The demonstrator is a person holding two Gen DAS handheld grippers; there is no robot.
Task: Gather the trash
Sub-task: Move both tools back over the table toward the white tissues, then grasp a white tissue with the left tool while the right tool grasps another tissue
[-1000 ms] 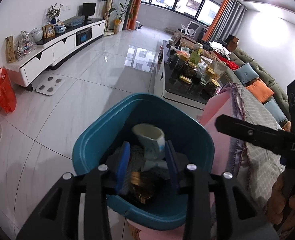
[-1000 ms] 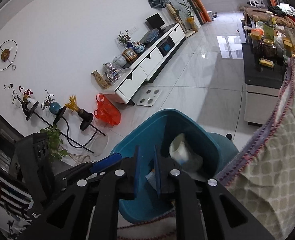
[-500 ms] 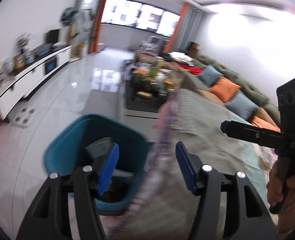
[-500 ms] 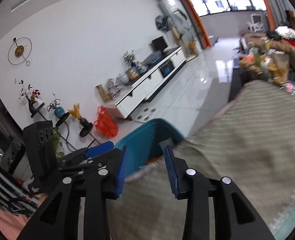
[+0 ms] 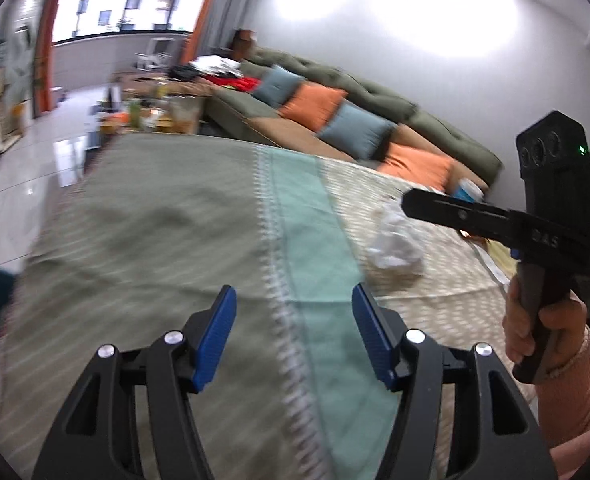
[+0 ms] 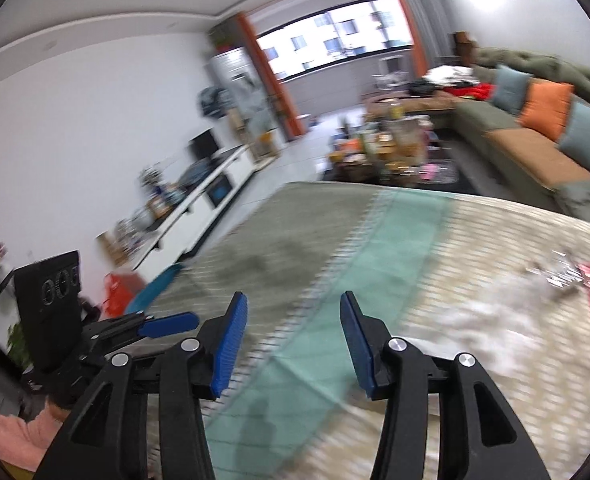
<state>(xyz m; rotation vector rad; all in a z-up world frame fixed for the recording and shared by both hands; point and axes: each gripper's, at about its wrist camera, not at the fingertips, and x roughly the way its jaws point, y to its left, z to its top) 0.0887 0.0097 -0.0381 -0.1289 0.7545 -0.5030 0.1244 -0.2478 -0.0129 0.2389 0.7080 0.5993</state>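
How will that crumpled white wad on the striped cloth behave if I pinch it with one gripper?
The crumpled white wad looks like thin paper or plastic, so it is probably very light and should crush between the pads instead of resisting. Its loose, irregular folds suggest it may spring partly open or snag. Lying on the soft tablecloth, it will likely slide or drag the fabric if pushed.

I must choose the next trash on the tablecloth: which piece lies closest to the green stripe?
The crumpled white paper, just right of the stripe; the blue-and-white cup lies farther away, by the sofa-side edge.
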